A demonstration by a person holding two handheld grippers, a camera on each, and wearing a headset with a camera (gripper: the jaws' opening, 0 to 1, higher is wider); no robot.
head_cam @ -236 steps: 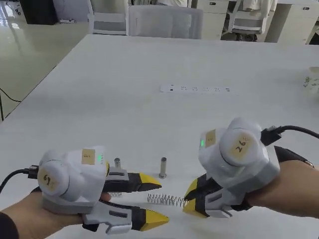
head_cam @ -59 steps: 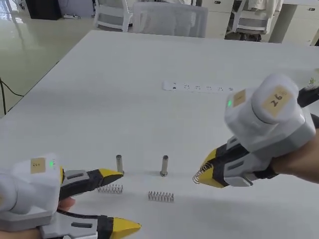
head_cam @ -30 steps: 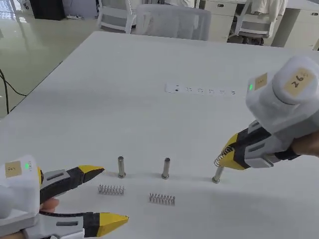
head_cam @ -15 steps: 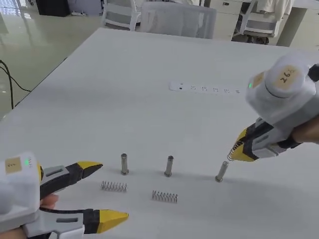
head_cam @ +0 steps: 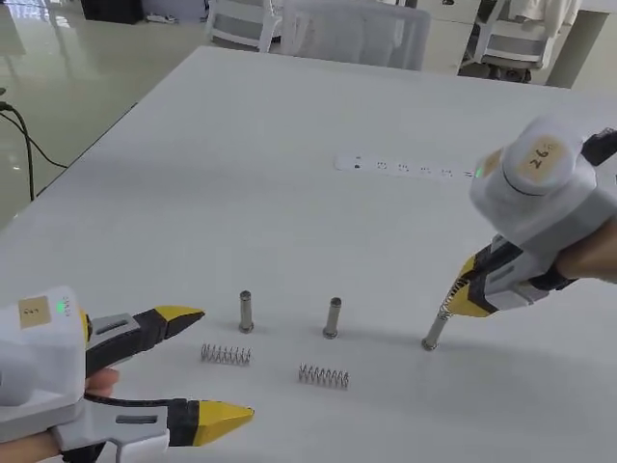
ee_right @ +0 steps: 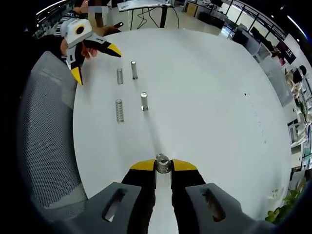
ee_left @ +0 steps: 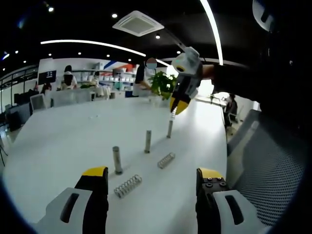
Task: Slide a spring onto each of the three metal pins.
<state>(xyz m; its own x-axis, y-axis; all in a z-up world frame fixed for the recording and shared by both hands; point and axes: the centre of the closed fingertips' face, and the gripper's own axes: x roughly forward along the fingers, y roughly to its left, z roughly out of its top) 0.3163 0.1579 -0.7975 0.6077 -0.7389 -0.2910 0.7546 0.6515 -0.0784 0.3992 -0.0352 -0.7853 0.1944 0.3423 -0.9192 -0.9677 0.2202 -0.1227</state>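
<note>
A silver wire coil spring [head_cam: 449, 299] is pinched between the yellow-tipped jaws of the right gripper [head_cam: 465, 294], at the lower right of the head view. It slants down and to the left, and its lower end meets the top of the rightmost grey metal pin [head_cam: 433, 332], which leans a little on the white tabletop [head_cam: 289, 193]. In the right gripper view the spring shows end-on as a small ring, with the jaws clenched on it from both sides. The hand behind this gripper is raised above the tabletop, with the gripper pitched steeply downward.

Two more pins stand upright in the same row, the middle pin [head_cam: 333, 317] and the leftmost pin [head_cam: 246, 312], well apart from each other. Two springs lie flat on the tabletop below that row in the frame. The left loose spring [head_cam: 226, 355] is near the leftmost pin and the right loose spring [head_cam: 323, 376] is near the middle pin; neither touches a pin.

The left gripper [head_cam: 214, 365] sits low at the lower left of the frame. Its jaws are spread wide, hold nothing, and point toward the row of pins. A white power strip [head_cam: 400, 169] lies in the upper middle of the frame.
</note>
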